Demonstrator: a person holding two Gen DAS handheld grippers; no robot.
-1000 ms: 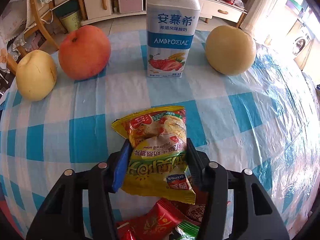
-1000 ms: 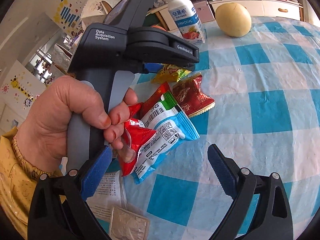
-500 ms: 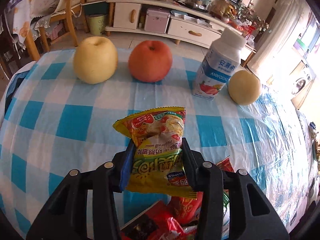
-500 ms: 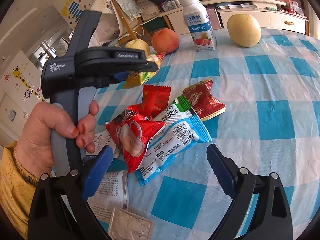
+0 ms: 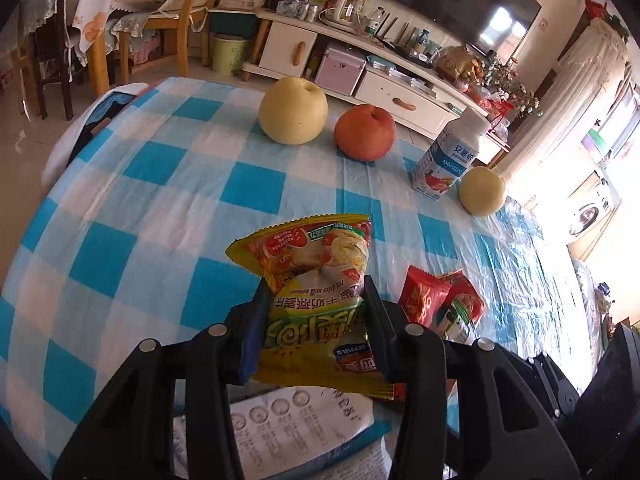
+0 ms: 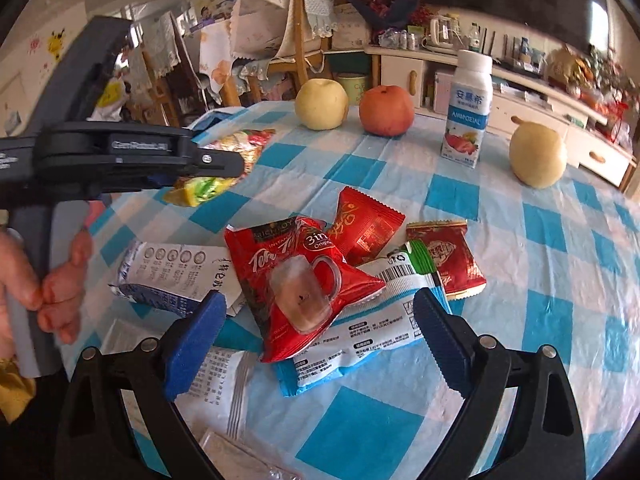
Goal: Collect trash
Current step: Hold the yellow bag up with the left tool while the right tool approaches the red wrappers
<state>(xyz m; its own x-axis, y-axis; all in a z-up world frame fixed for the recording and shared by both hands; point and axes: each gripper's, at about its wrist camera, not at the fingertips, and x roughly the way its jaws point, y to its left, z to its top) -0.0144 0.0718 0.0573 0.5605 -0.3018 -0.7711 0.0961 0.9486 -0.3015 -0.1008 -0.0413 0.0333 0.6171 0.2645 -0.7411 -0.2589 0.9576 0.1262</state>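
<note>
My left gripper is shut on a yellow snack wrapper and holds it above the blue-checked tablecloth. In the right wrist view the left gripper hangs at the left with the wrapper in it. My right gripper is open, low over a pile of wrappers: a red tea sachet, a red packet, a blue-white wrapper and a small red wrapper. Some of the pile shows in the left wrist view.
Two yellow pears, a red apple and a yogurt bottle stand along the table's far side. White printed wrappers lie at the near left. Chairs and a cabinet stand beyond.
My left gripper has lifted the yellow wrapper off the table and swung left and back. The right gripper has turned to face the wrapper pile, still open.
</note>
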